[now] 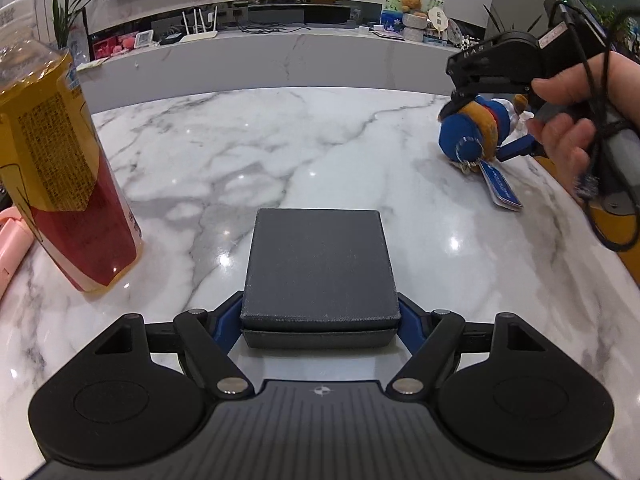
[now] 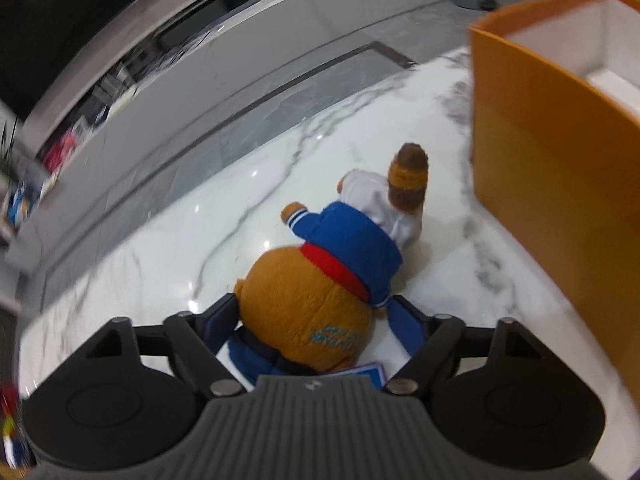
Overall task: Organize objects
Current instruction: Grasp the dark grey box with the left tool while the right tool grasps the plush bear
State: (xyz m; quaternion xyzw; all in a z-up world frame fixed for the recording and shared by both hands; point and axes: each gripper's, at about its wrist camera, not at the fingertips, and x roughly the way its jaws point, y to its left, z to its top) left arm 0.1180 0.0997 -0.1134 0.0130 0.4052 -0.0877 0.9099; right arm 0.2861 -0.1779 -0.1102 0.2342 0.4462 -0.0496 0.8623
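Plush, soft and light, my bear toy point(image 2: 308, 300) lies near the marble table's point(image 1: 280, 152) right edge beside the orange box point(image 2: 552, 184), my right gripper point(image 2: 316, 320) straddling its squashy head, while my left gripper point(image 1: 320, 316) clasps the stiff dark box point(image 1: 320, 264).

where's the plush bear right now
The plush bear lies on the marble table between the right hand-held gripper fingers, just left of the orange box.

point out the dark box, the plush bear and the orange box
dark box point(image 1: 320, 264), left wrist view, lid top
plush bear point(image 2: 304, 300), right wrist view, back of head
orange box point(image 2: 552, 152), right wrist view, outer wall
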